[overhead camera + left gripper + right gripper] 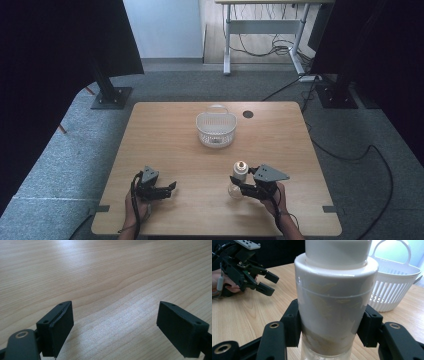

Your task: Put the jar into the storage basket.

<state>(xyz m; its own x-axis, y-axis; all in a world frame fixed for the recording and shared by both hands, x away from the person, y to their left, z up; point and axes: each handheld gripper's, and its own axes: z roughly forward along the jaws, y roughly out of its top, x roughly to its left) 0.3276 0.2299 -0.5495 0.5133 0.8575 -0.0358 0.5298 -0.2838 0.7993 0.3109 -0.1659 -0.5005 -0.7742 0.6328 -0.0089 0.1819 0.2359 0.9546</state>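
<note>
One bottle (332,302), upright on the table (165,150), near-right part, clamped at mid-body by my right gripper (243,189), one jaw on each side. White cap, clear base; the right gripper view cuts off the cap's top and the base, and I can't make out the contents. One basket (216,128), white and slatted with a handle, sits toward the far edge near centre, well apart from the bottle; something small inside it, can't tell what. One dark round spot (248,114) in the tabletop just right of the basket. My left gripper (170,188) is at the near-left, jaws spread wide over bare wood, holding nothing. Two hands, two grippers in total. The left gripper's own view is blurred at the far table edge.
</note>
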